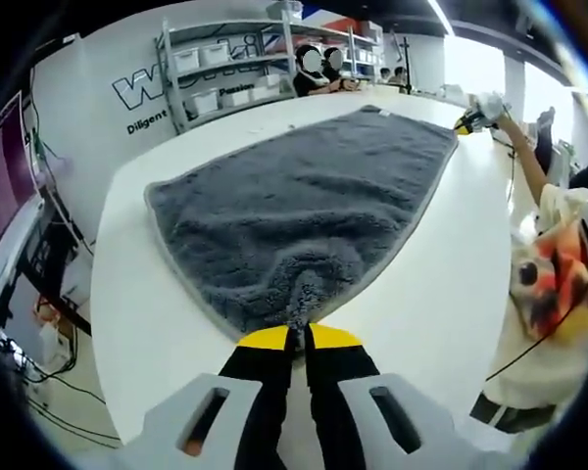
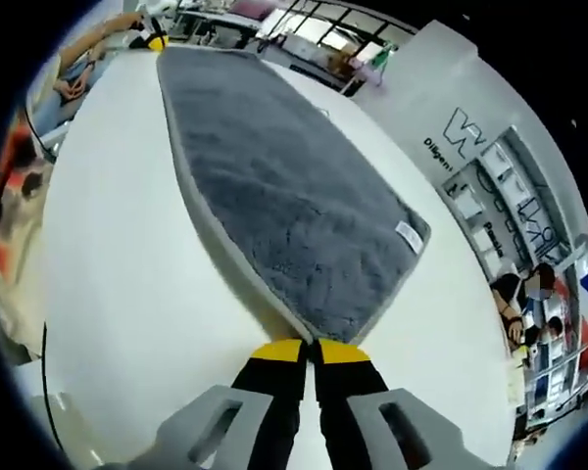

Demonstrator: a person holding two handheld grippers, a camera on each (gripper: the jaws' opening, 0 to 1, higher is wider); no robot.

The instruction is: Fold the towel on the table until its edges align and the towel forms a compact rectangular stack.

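While the grey towel lies flat on the white counter, opposite corners are pinched by left gripper and, apparently, right gripper.

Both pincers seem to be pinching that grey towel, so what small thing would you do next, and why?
Probably lift both corners slightly and carry them toward the far edge. The left gripper and the right gripper each look shut on a near corner of the towel, which lies flat and unfolded on the table.
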